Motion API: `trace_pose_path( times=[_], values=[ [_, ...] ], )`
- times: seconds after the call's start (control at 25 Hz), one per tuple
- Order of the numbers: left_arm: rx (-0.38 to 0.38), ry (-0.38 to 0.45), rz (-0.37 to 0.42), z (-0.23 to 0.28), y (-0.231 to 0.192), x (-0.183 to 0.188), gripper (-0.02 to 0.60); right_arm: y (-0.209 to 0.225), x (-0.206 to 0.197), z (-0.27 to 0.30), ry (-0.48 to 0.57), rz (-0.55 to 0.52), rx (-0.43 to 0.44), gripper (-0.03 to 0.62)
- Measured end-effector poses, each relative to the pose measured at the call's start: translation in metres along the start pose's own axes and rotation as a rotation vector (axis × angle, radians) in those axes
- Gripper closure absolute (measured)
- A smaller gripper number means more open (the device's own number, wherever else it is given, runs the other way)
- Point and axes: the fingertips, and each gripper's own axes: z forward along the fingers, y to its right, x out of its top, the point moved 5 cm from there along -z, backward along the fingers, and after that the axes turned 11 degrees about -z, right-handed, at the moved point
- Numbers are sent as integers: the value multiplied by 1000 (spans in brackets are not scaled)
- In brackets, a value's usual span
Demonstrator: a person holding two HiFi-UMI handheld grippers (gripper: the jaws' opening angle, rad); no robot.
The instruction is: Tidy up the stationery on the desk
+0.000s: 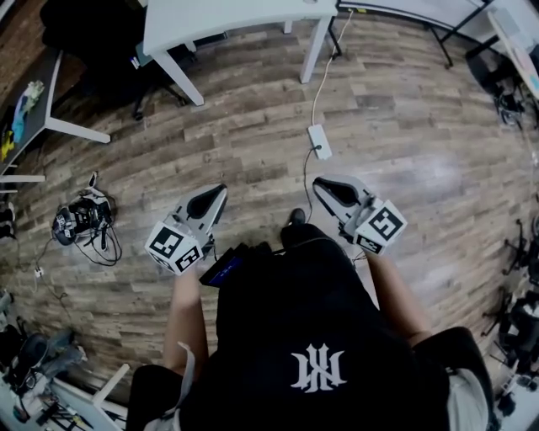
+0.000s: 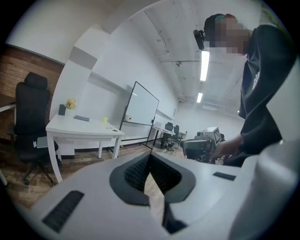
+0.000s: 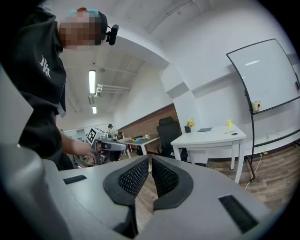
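Head view shows me standing on the wooden floor [image 1: 404,151], well short of the white desk [image 1: 236,17], with the left gripper [image 1: 221,190] and the right gripper [image 1: 318,182] both held out in front, well apart from each other. Each gripper view settles its own jaws. The left pair sit pressed together with nothing in them, and the right pair are drawn in to a hairline slit, also empty. The stationery is away on that desk: the right gripper view picks out a small yellow cup [image 3: 228,123], a dark flat pad [image 3: 205,130] and a few thin bits near the edge that are too small for me to name. So I judge this to be the approach, with no tidying begun. Next I need to close the gap to the desk, stepping clear of the power strip [image 1: 319,141] and its cable on the floor between, then spread one pair of jaws over the first item. As for writing, I can read none. Each marker cube [image 1: 174,246] carries only black-and-white square patterns, and the black shirt bears a white emblem [image 1: 317,369] I cannot make into letters.
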Motion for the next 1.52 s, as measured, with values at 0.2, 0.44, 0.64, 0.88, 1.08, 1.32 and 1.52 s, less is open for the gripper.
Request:
trace_pose_path(
  times=[0.2,0.44,0.64,0.88,1.08,1.32,1.52],
  values=[
    [43,42,-15,25,-2,12,584,39,-1,-5,4,2,38,548],
    [41,-5,-65,50,-24,12,584,75,-5,15,4,22,28,548],
    [30,-24,-95,79,-67,17,584,106,-7,40,-12,26,10,548],
    [-10,-6,-114,118,-132,54,584,150,-1,88,-77,22,30,548],
    [-19,56,-118,140,-209,102,584,198,24,139,-132,-7,23,548],
    [-23,106,-146,158,-281,130,584,240,56,175,-154,-28,-34,548],
    [-31,138,-159,163,-299,144,584,260,73,200,-183,-40,-29,548]
  ],
)
